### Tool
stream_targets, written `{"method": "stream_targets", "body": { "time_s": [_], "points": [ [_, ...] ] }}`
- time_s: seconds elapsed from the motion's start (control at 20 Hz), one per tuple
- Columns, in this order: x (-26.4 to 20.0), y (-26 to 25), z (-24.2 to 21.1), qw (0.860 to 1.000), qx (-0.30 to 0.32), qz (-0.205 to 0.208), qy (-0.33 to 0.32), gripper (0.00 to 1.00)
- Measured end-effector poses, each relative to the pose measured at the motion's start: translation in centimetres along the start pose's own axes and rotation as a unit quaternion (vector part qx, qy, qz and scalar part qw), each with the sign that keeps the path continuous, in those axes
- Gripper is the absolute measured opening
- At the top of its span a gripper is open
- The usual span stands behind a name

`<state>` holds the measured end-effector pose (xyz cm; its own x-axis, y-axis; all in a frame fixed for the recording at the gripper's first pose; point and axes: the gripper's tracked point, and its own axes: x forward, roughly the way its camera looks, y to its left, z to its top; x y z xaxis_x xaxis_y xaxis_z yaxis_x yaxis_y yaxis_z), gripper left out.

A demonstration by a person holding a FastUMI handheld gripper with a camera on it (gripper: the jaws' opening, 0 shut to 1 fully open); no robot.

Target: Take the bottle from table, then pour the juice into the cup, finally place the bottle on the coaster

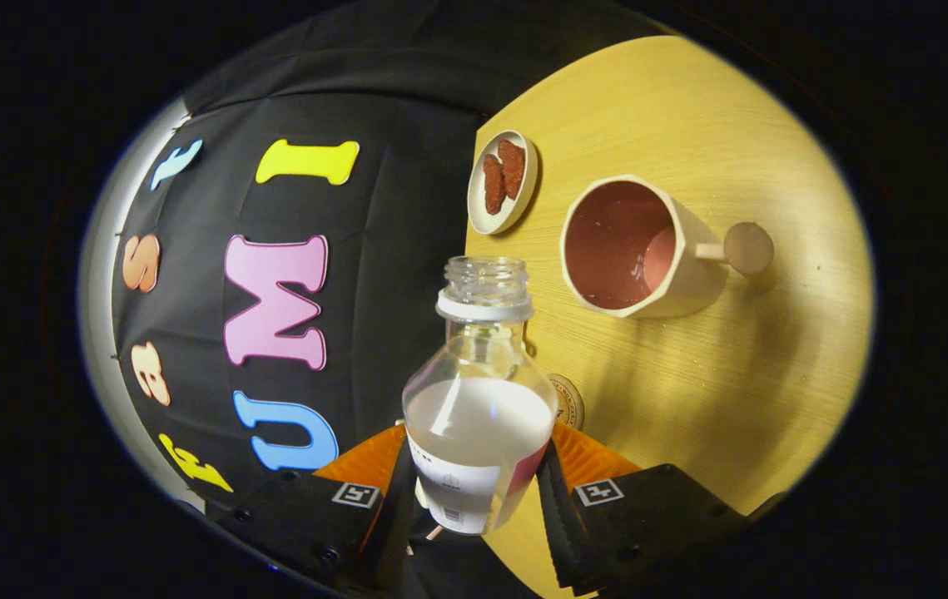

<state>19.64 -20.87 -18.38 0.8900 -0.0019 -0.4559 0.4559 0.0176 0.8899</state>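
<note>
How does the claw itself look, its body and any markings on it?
The claw has a black body with small screws. Each side carries a white square tag printed with a black pattern. Behind its two fingers sit ribbed orange parts. No cables are visible.

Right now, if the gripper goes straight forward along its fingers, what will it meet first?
The gripper is shut on the bottle, whose open mouth leads. Just ahead the way looks free; beyond lie the table edge and the booth wall. The cup sits off to one side. Depth is unclear.
</note>
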Motion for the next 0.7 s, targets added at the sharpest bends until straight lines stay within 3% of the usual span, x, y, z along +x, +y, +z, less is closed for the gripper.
{"method": "stream_targets", "body": {
  "time_s": [0.7],
  "points": [
    [1.0, -0.1, 1.6, 0.986, 0.16, -0.029, 0.021, 0.7]
  ]
}}
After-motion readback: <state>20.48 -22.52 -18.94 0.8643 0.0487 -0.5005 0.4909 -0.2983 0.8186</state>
